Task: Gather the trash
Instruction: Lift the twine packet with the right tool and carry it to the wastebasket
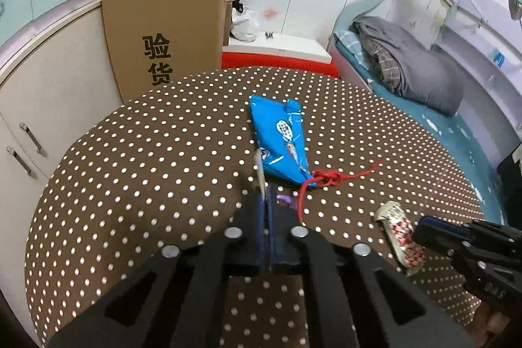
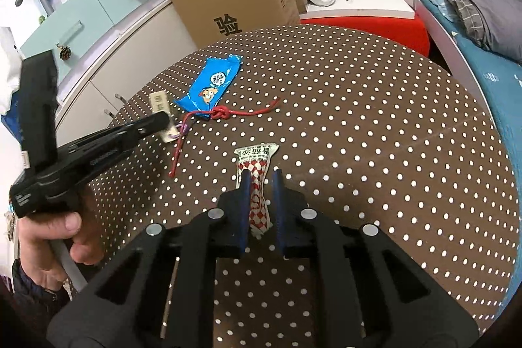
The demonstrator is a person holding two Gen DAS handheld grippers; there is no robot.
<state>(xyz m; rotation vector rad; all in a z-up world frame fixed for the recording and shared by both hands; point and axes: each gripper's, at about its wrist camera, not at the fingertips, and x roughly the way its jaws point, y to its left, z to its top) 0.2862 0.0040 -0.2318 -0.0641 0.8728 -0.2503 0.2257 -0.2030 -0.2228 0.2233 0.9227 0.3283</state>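
Fig. — Round table [image 2: 391, 119] w/ brown cloth, white polka dots; trash items spread over its middle.

Trash: (a) red-and-white checkered packet [image 2: 257, 175], white crimped end w/ printed characters, long & narrow, lying btw the right gripper [image 2: 261, 181] fingers; jaws nearly together, pressing on the packet's sides. Same packet seen in left-wrist view [image 1: 399, 234] at the table's near right, w/ right gripper's tip at its end. (b) small white paper tag [image 2: 160, 105] w/ purple loop, pinched edge-on in the left gripper [image 1: 262, 201]; jaws clenched flat on it, tag sticking out past the tips. (c) blue snack wrapper [image 1: 280, 139], glossy foil, flattened, cartoon face & white logo, lying just ahead of the left gripper. (d) red cord [image 1: 326, 178], knotted, crossing the wrapper's near end, one tail running toward the left gripper, other tail out to the right.

A hand [image 2: 55, 237] grips the left gripper's handle at the left edge of the right-wrist view.

Surroundings: cardboard box [image 1: 166, 28] w/ black characters behind table; white cabinet [image 1: 49, 93] w/ metal handles at left; red block topped by white board beyond; bed w/ grey crumpled blanket [image 1: 404, 61] at right; white wall panels w/ butterfly stickers.
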